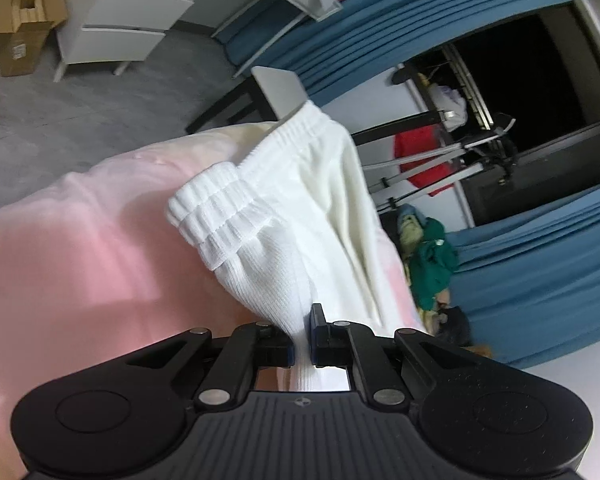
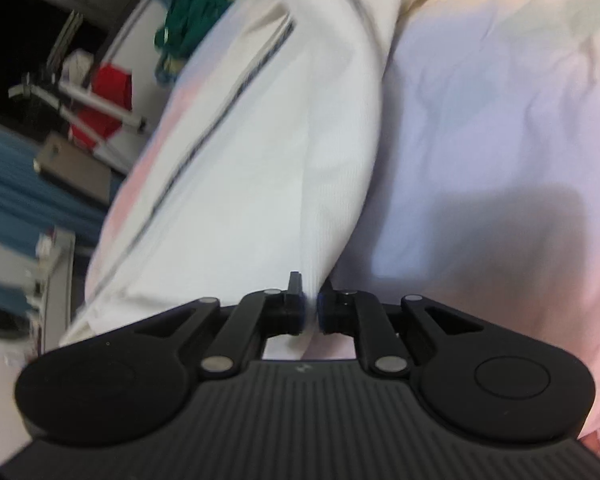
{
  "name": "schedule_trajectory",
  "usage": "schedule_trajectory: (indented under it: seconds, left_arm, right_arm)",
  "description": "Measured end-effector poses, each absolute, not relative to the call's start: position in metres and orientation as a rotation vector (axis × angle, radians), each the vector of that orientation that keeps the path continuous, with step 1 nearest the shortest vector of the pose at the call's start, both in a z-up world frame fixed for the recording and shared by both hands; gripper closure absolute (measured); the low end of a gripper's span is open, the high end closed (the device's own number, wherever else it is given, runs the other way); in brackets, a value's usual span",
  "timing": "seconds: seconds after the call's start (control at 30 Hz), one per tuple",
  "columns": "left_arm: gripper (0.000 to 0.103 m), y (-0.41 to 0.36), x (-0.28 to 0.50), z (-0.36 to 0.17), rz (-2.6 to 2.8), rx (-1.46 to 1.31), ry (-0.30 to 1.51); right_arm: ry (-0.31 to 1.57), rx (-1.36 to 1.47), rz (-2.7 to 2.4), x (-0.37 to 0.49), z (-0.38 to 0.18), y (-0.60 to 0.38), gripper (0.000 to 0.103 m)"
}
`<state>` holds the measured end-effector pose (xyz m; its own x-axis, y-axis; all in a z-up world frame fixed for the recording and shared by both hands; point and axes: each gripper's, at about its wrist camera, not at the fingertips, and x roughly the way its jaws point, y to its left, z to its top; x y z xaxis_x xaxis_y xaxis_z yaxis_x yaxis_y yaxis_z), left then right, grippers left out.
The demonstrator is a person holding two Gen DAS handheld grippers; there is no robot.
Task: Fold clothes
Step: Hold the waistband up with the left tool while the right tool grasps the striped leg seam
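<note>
Left gripper (image 1: 301, 340): jaws nearly shut, pinching a bunched fold of white ribbed knit. Same cloth running away from the pads, up and slightly right across the left wrist view, as a white garment (image 1: 300, 216) with a gathered elastic waistband (image 1: 216, 216), most likely shorts or light trousers. Lying on, and partly lifted off, a pink bedcover (image 1: 68, 248). Long axis: straight ahead of the left gripper, from the pinched end to the far waistband edge.

Right gripper (image 2: 310, 308): jaws only a little apart, with the edge of the white cloth between the pads; pads appear to press on it, though blur makes the contact hard to confirm. From there the garment stretching up and left in the right wrist view, with a thin dark stripe (image 2: 220, 120) along one side.

Deciding relation, as a judgement: garment ahead of both grippers, each at a near end of it, so the likely next move is carrying these near ends forward over the far part along the long axis. Neither hand clearly nearer to the far edge.

Only in the left wrist view: waistband, cardboard box (image 1: 24, 20) on the floor, white drawer unit (image 1: 132, 20). Only in the right wrist view: the stripe and the pale lilac part of the bedcover. In neither view: the other gripper.
</note>
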<state>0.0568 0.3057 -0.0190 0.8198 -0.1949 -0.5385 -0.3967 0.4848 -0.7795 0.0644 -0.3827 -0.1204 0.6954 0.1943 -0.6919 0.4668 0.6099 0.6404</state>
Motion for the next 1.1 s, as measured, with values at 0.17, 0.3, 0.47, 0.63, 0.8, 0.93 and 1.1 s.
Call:
schedule_trajectory:
  seconds: [0.17, 0.3, 0.47, 0.63, 0.8, 0.93, 1.1]
  left_arm:
    - [0.096, 0.308, 0.057, -0.02, 0.162, -1.09, 0.641]
    - [0.096, 0.306, 0.061, -0.02, 0.177, -1.076, 0.642]
    - [0.096, 0.304, 0.068, -0.024, 0.183, -1.055, 0.639]
    - [0.095, 0.299, 0.079, -0.03, 0.193, -1.038, 0.633]
    - [0.095, 0.296, 0.087, -0.032, 0.192, -1.005, 0.625]
    - [0.096, 0.298, 0.081, -0.03, 0.179, -1.001, 0.618]
    - [0.096, 0.304, 0.066, -0.026, 0.164, -1.035, 0.607]
  right_arm:
    - [0.685, 0.716, -0.306, 0.071, -0.091, -0.392, 0.046]
    - [0.596, 0.579, -0.346, 0.113, -0.072, -0.412, 0.045]
    - [0.676, 0.441, -0.418, 0.215, -0.097, -0.45, 0.045]
    - [0.697, 0.372, -0.468, 0.265, -0.126, -0.466, 0.047]
    - [0.603, 0.392, -0.596, 0.267, -0.131, -0.48, 0.09]
    - [0.412, 0.539, -0.682, 0.212, -0.113, -0.501, 0.091]
    - [0.278, 0.757, -0.747, 0.121, -0.111, -0.532, 0.09]
